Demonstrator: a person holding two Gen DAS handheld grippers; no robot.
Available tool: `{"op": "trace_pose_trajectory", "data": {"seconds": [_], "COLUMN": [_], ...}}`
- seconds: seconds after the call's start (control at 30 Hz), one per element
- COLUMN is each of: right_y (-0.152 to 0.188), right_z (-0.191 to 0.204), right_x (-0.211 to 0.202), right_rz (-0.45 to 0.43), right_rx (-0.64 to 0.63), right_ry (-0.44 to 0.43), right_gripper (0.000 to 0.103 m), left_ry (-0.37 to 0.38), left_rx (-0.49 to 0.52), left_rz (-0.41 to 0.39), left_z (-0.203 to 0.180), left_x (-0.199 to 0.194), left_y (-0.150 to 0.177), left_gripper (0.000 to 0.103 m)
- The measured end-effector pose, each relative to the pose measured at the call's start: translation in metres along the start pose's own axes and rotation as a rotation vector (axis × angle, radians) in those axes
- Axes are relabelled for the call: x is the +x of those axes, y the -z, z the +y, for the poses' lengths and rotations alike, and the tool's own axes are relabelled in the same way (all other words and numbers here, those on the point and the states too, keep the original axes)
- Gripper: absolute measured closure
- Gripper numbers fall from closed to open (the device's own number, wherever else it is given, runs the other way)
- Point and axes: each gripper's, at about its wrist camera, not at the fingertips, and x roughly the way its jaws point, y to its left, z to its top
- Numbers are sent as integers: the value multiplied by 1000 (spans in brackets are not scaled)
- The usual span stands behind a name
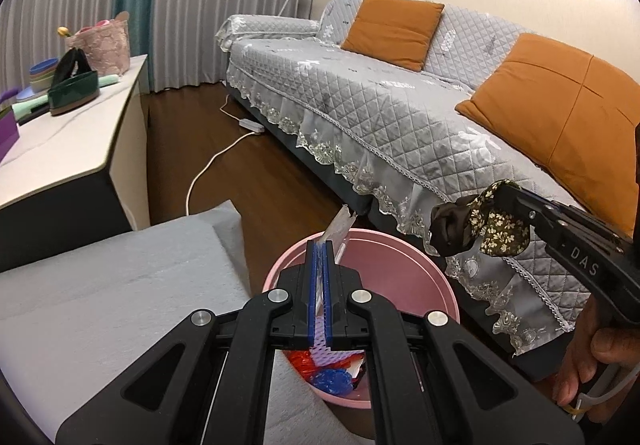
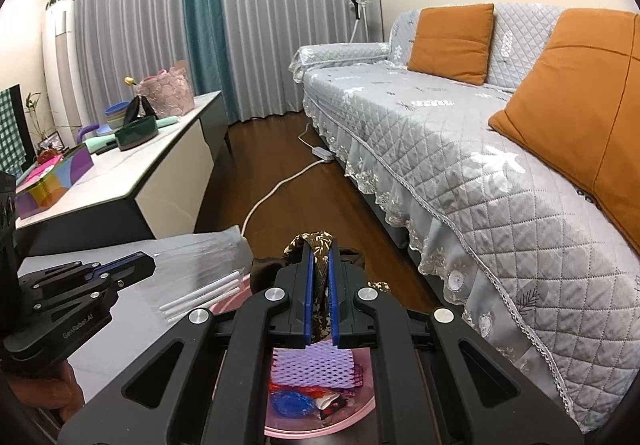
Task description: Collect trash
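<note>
A pink bin (image 1: pixel 400 269) stands on the wood floor (image 1: pixel 248 173) between a grey quilted sofa (image 1: pixel 360 93) with orange cushions (image 1: pixel 394 30) and a low grey pad (image 1: pixel 100 285), already holding red and blue wrappers and a purple foam net (image 2: pixel 316 365). A white power cord (image 1: pixel 212 161) trails across the floor beyond. To the left, a counter (image 1: pixel 68 149) carries a green dish (image 1: pixel 74 91), stacked bowls and a lace basket (image 1: pixel 102 45).

The left hand-held gripper (image 1: pixel 320 245) tilts down over the bin's rim, its blue pads closed on a clear plastic sleeve (image 1: pixel 338 229) holding white sticks. The right hand-held gripper (image 2: pixel 320 245), angled in from the sofa side with a hand (image 1: pixel 588 373) on its handle, is clamped on a brown floral cloth (image 1: pixel 480 227) above the bin.
</note>
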Motion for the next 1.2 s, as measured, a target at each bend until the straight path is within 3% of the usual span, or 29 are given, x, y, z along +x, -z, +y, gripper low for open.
{"op": "trace_pose_trajectory", "data": {"seconds": [0.27,0.37,0.4,0.47,0.5,0.67,0.8,0.9,1.0,1.2], "right_y": [4,5,5,6,6,4,2,2,5,12], "right_z": [-7,-6,-6,-6,-6,-7,1,15,36,75], "right_x": [12,14,15,14,13,4,-11,-24,-40,-84], "right_rz": [23,39,44,44,41,24,4,-16,-33,-85], "right_rx": [20,16,13,13,13,25,28,2,-35,-73], "right_ry": [11,17,22,31,37,59,50,44,23,-27], "right_gripper": [96,86,74,55,50,42,27,18,10,5], "left_ry": [2,2,-2,-29,-41,-83,-116,-151,-162,-229], "left_rx": [4,0,-4,-12,-17,-24,-30,-30,-46,-81], "left_rz": [26,42,45,43,37,22,-4,-32,-58,-104], "left_z": [-3,-2,-1,0,2,12,22,30,39,60], "left_x": [14,17,17,14,12,-7,-37,-71,-100,-165], "left_y": [1,0,0,-1,-1,1,4,11,19,46], "left_gripper": [100,99,96,75,69,67,52,34,25,17]}}
